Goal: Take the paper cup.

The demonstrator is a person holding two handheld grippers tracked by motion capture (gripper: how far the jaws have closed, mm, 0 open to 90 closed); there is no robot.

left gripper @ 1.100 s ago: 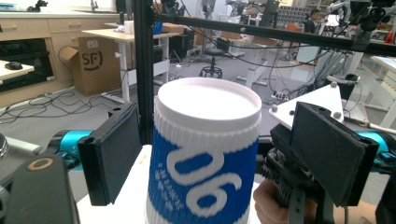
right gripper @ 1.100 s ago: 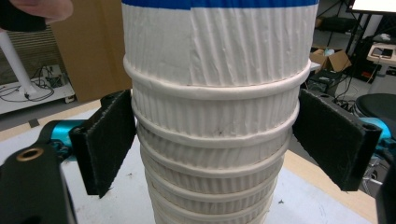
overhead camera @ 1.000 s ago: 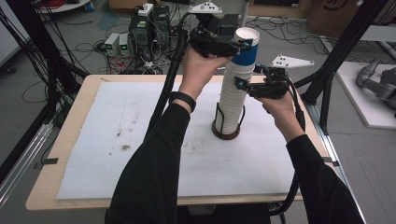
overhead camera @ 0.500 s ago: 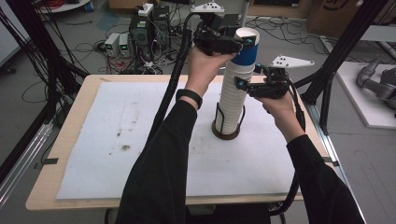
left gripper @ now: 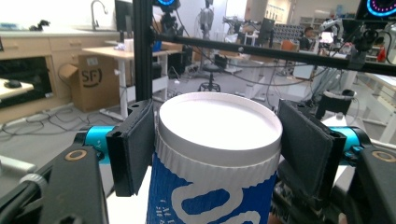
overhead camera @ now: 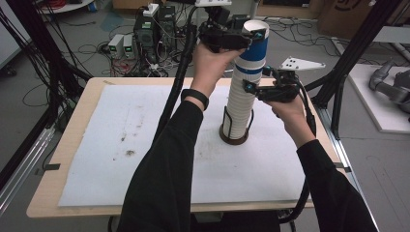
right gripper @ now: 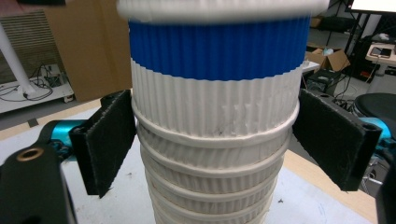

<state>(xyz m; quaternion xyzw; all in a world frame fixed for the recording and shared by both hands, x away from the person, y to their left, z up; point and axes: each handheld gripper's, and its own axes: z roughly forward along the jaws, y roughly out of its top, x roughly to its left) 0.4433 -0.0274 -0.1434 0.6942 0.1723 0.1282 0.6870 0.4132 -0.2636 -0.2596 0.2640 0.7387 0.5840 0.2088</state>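
Note:
A tall stack of ribbed white paper cups [overhead camera: 239,106] [right gripper: 210,186] stands in a dark round holder [overhead camera: 234,137] on the white mat. The top cup [overhead camera: 255,48] [left gripper: 219,121] has a blue band and a white rim. My left gripper [overhead camera: 252,35] [left gripper: 217,135] reaches in from the left at the top; its jaws have just been closing, and both pads now press on the top cup below its rim. My right gripper [overhead camera: 254,82] [right gripper: 215,140] comes in from the right lower down, with its pads against the white cups under the blue one.
The white mat [overhead camera: 121,145] covers a wooden table [overhead camera: 43,203]. Black frame posts [overhead camera: 348,53] stand at the table's sides. Electronics boxes and cables [overhead camera: 145,38] crowd the floor behind. A white platform [overhead camera: 387,111] lies to the right.
The left gripper has settled a little higher at the top cup and its jaws have come in onto it. The right gripper and the stack have stayed put.

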